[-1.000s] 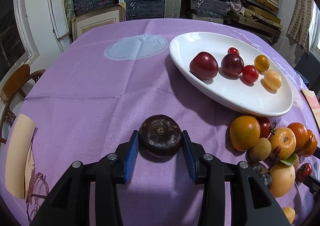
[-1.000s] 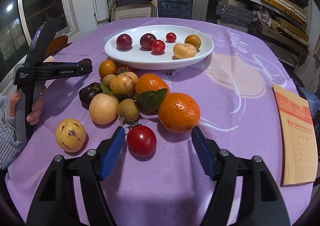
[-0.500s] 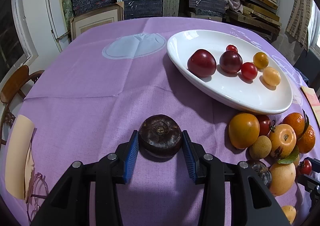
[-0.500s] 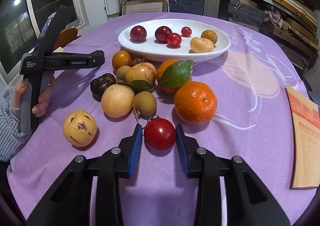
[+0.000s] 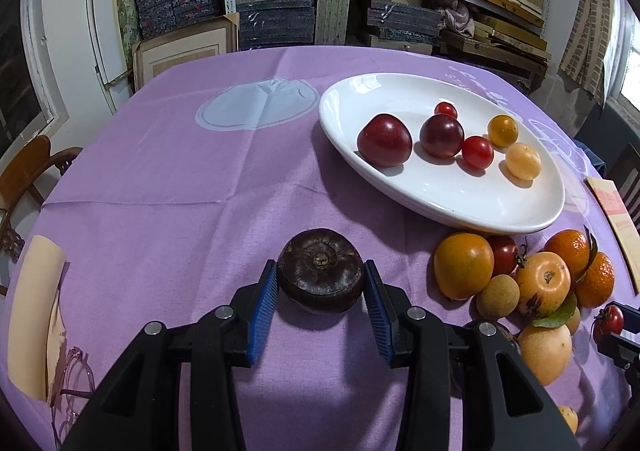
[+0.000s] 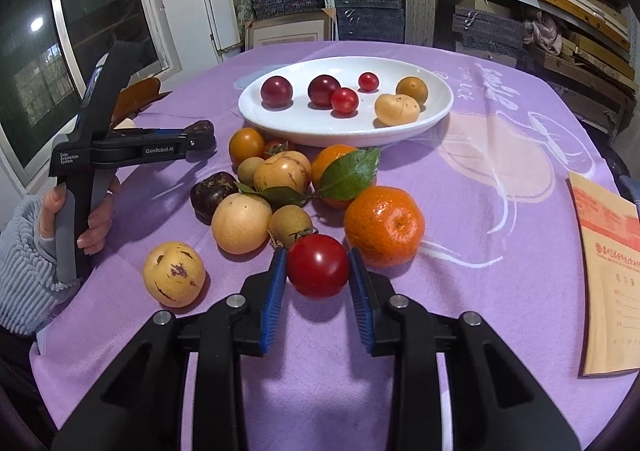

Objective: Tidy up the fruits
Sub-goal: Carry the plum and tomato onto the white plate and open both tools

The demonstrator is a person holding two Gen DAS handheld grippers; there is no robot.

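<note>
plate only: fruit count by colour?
Dark red: 2
Bright red: 2
Orange: 1
Pale yellow: 1
Total on plate: 6

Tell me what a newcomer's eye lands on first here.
Probably the red tomato pinched between the right gripper pads at the near edge of the fruit pile. Next, the dark mangosteen clamped in the left gripper over the purple tablecloth. Behind the pile, the white oval plate holds six small fruits.
</note>
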